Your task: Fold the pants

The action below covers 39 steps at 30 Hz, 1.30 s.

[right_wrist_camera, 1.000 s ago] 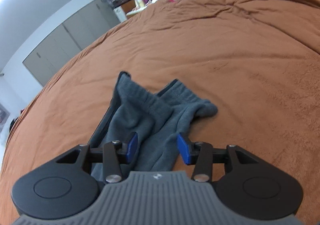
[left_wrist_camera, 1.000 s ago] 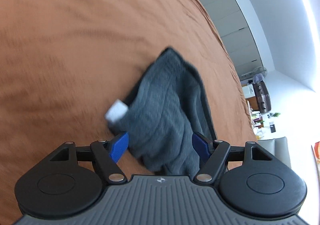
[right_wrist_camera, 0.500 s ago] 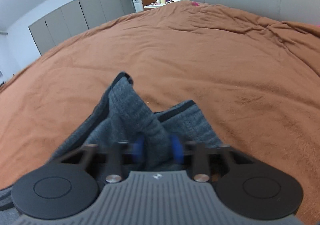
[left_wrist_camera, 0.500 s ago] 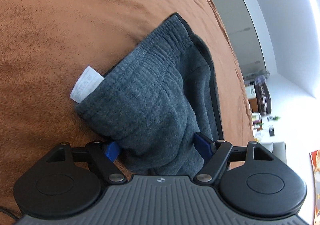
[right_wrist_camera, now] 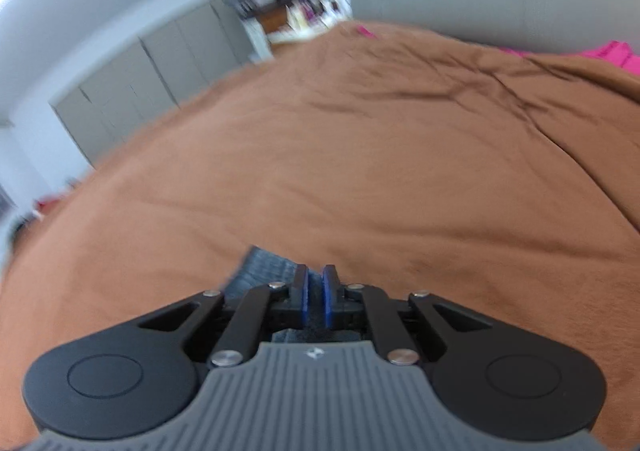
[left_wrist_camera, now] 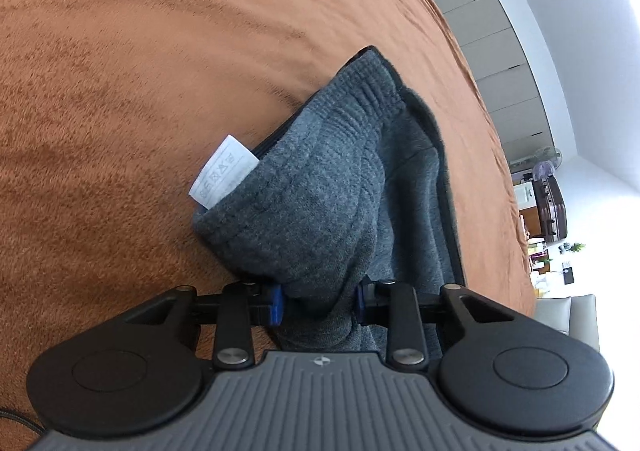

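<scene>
Both grippers have closed in on the cloth since a second ago: the right gripper (right_wrist_camera: 315,286), which stood open over the pants then, now has its blue pads pinched nearly together on a thin fold of grey fabric, and its view has swung up so that only a scrap of the pants (right_wrist_camera: 266,270) shows beside the fingers, blurred by motion. Nearest in the left wrist view, the left gripper (left_wrist_camera: 319,299) has narrowed from wide open and holds a thick bunch of the pants (left_wrist_camera: 320,191) between its pads, the fabric filling the gap. Just beyond, the garment lies in a crumpled heap on the brown bedspread (left_wrist_camera: 120,71), with the ribbed waistband (left_wrist_camera: 356,99) at its far end and a white care label (left_wrist_camera: 222,173) sticking out at its left edge. Farther off stand grey cupboards (left_wrist_camera: 496,63) along the wall. The pants look like a soft, thick knit, light but limp, so they will sag and bunch wherever they are not supported, and the plush bedspread may drag on them. I judge the better hold to be the waistband corners, where the elastic gives a firmer edge, since a grip in the middle only lifts a lump
</scene>
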### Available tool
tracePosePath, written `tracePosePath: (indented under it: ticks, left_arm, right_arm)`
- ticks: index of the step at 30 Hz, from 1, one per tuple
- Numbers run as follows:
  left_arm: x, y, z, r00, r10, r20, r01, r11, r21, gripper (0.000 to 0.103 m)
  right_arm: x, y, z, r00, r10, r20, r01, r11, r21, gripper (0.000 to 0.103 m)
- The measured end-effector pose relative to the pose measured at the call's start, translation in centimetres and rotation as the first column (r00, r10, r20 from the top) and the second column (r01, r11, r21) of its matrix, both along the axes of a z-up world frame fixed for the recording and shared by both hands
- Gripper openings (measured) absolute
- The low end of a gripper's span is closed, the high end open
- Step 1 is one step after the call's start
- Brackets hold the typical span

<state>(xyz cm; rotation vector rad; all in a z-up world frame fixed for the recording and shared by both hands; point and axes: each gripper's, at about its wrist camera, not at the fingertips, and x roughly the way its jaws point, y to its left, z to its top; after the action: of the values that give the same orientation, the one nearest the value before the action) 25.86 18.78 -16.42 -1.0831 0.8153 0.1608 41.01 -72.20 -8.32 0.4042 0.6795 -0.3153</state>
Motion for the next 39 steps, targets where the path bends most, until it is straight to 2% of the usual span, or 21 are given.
tracePosePath:
  ticks: [3, 4, 6, 7, 9, 12, 13, 15, 17, 19, 21, 25, 27, 28, 29, 30, 31, 32, 33, 37, 39]
  left_arm:
    - [0.2, -0.5, -0.1, 1.0, -0.026, -0.007, 0.026, 0.999, 0.021, 0.037]
    - [0.3, -0.7, 0.0, 0.999, -0.035, -0.01, 0.035, 0.999, 0.021, 0.038]
    - [0.2, -0.7, 0.2, 0.999, -0.041, -0.009, 0.041, 0.999, 0.016, 0.04]
    - [0.1, -0.6, 0.3, 0.999, -0.039, -0.006, 0.039, 0.999, 0.01, 0.043]
    - [-0.4, -0.3, 0.2, 0.999, -0.035, 0.007, 0.035, 0.999, -0.009, 0.048]
    - [-0.9, 0.2, -0.3, 0.999, -0.024, 0.044, 0.027, 0.998, -0.054, 0.067]
    - [-1.3, 0.4, -0.6, 0.998, -0.023, 0.054, 0.026, 0.997, -0.066, 0.072]
    - [-1.5, 0.1, -0.9, 0.997, -0.027, 0.069, 0.033, 0.996, -0.086, 0.074]
    - [-1.7, -0.3, -1.0, 0.996, -0.026, 0.089, 0.034, 0.995, -0.098, 0.076]
    - [-2.0, -0.4, -1.0, 0.993, -0.007, 0.116, 0.02, 0.994, -0.111, 0.084]
    - [-2.0, -0.3, -1.1, 0.99, 0.032, 0.137, -0.014, 0.991, -0.136, 0.087]
    - [-1.1, -0.2, -1.7, 0.987, 0.098, 0.13, -0.072, 0.979, -0.191, 0.089]
    - [-0.6, -0.1, -2.1, 0.985, 0.122, 0.126, -0.095, 0.975, -0.2, 0.09]
    - [-0.4, -0.1, -2.3, 0.983, 0.134, 0.127, -0.105, 0.973, -0.208, 0.09]
    - [-0.3, 0.0, -2.5, 0.981, 0.146, 0.125, -0.117, 0.969, -0.216, 0.089]
    - [-0.3, 0.2, -2.7, 0.978, 0.167, 0.123, -0.136, 0.964, -0.228, 0.083]
    - [-0.3, 0.2, -2.8, 0.976, 0.183, 0.115, -0.153, 0.96, -0.235, 0.07]
    - [-0.2, 0.3, -2.7, 0.976, 0.188, 0.108, -0.16, 0.96, -0.231, 0.057]
    - [-0.2, 0.4, -2.7, 0.975, 0.19, 0.111, -0.162, 0.961, -0.222, 0.028]
    - [-1.1, 0.6, -1.3, 0.968, 0.199, 0.154, -0.173, 0.971, -0.167, 0.02]
    - [-1.5, 1.1, -0.7, 0.958, 0.233, 0.166, -0.2, 0.96, -0.194, 0.019]
  right_arm:
    - [0.8, 0.1, -3.0, 0.997, -0.02, -0.073, 0.015, 0.997, -0.07, 0.003]
    - [1.0, 0.5, -3.6, 0.997, -0.012, -0.081, 0.003, 0.995, -0.103, 0.007]
    - [0.6, 0.7, -4.4, 0.998, -0.005, -0.066, -0.004, 0.991, -0.132, 0.018]
    - [0.1, 0.7, -4.5, 0.999, -0.015, -0.049, 0.009, 0.993, -0.118, 0.034]
    - [-1.7, 0.1, -4.3, 0.998, -0.054, 0.013, 0.054, 0.997, -0.059, 0.038]
    - [-5.4, -1.2, -4.5, 0.989, -0.102, 0.102, 0.088, 0.988, 0.129, 0.038]
    - [-6.4, -1.3, -4.8, 0.988, -0.101, 0.115, 0.079, 0.98, 0.18, 0.039]
    - [-7.9, -1.1, -6.1, 0.991, -0.08, 0.107, 0.048, 0.96, 0.275, 0.042]
    - [-8.2, -0.7, -7.7, 0.993, -0.058, 0.1, 0.018, 0.932, 0.361, 0.043]
    - [-8.1, -0.2, -9.1, 0.988, -0.076, 0.133, 0.012, 0.904, 0.427, 0.05]
    - [-7.3, 0.3, -10.0, 0.981, -0.115, 0.155, 0.03, 0.883, 0.468, 0.055]
    - [-5.2, 0.6, -12.1, 0.969, -0.222, 0.112, 0.131, 0.838, 0.529, 0.055]
    - [-4.9, 0.8, -12.6, 0.96, -0.25, 0.125, 0.145, 0.827, 0.543, 0.054]
    - [-4.7, 0.9, -12.9, 0.957, -0.257, 0.137, 0.142, 0.823, 0.55, 0.052]
    - [-4.5, 1.1, -13.1, 0.956, -0.253, 0.147, 0.131, 0.821, 0.556, 0.041]
    - [-4.3, 1.1, -13.2, 0.958, -0.244, 0.151, 0.121, 0.82, 0.559, 0.03]
    - [-4.0, 0.7, -13.4, 0.96, -0.239, 0.147, 0.118, 0.818, 0.563, 0.014]
    - [-4.0, 0.6, -13.6, 0.959, -0.244, 0.143, 0.121, 0.811, 0.573, 0.013]
    - [-4.1, 0.4, -13.7, 0.956, -0.251, 0.15, 0.12, 0.804, 0.583, 0.011]
    - [-5.1, 0.8, -12.9, 0.948, -0.257, 0.186, 0.109, 0.815, 0.569, 0.006]
    - [-5.7, 0.8, -12.4, 0.945, -0.264, 0.194, 0.11, 0.814, 0.57, 0.006]
